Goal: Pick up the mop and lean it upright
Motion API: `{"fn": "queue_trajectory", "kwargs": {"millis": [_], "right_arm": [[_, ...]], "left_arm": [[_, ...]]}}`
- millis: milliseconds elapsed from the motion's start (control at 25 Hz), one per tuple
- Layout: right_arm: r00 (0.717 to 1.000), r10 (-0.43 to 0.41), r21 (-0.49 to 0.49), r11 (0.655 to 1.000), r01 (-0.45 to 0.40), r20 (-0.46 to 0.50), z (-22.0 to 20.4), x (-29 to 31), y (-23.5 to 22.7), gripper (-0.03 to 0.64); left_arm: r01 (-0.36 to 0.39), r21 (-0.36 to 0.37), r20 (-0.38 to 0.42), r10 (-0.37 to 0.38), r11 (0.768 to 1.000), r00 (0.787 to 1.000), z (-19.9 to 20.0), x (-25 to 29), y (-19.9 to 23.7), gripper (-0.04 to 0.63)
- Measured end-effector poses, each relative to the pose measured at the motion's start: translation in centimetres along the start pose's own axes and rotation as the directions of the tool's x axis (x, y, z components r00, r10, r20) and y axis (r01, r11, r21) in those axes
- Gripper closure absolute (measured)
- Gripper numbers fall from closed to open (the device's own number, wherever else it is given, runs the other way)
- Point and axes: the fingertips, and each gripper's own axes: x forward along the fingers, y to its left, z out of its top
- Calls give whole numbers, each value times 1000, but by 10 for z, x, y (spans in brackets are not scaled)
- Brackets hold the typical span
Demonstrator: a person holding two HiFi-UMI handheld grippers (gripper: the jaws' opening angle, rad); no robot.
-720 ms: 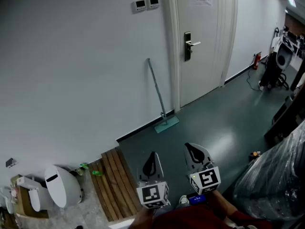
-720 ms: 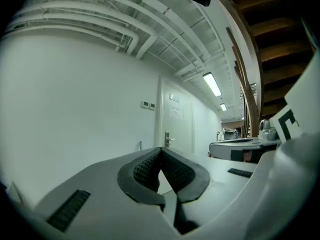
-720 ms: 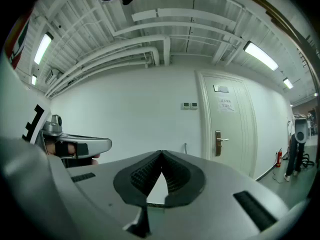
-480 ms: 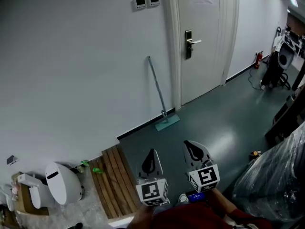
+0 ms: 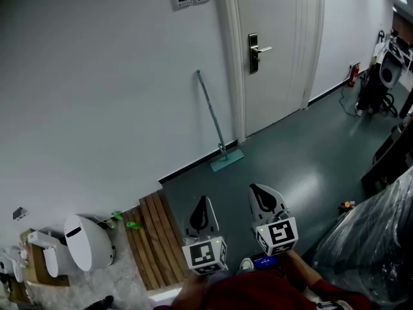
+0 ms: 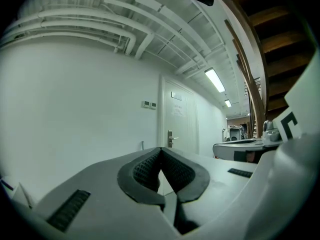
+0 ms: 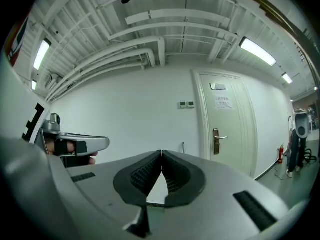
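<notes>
The mop (image 5: 211, 117) leans upright against the white wall just left of the door, its grey handle slanted and its teal flat head (image 5: 226, 160) on the dark floor. Its handle top peeks over the jaws in the left gripper view (image 6: 142, 145) and the right gripper view (image 7: 183, 146). Both grippers are held low near my body, well back from the mop. My left gripper (image 5: 202, 208) and right gripper (image 5: 260, 196) are shut with their tips touching and nothing between them.
A white door (image 5: 271, 50) with a metal handle stands right of the mop. A slatted wooden board (image 5: 151, 244) and a white bin (image 5: 87, 250) lie at the lower left. Plastic-wrapped goods (image 5: 374, 244) and equipment (image 5: 381, 76) sit at the right.
The view has shifted slightly, so the mop and door sit a little higher in the picture. Both grippers stay shut and empty, a touch lower in view.
</notes>
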Motion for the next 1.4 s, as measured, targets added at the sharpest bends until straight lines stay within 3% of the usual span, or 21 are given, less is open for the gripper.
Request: {"fn": "queue_trajectory", "kwargs": {"millis": [720, 1400], "right_arm": [[1000, 12, 0, 1000, -12, -27, -15, 43, -32, 598], [1000, -5, -34, 999, 5, -9, -5, 206, -17, 598]], "left_arm": [[16, -4, 4, -16, 1000, 1000, -14, 54, -2, 583], [36, -10, 19, -35, 999, 999, -8, 176, 108, 583]]}}
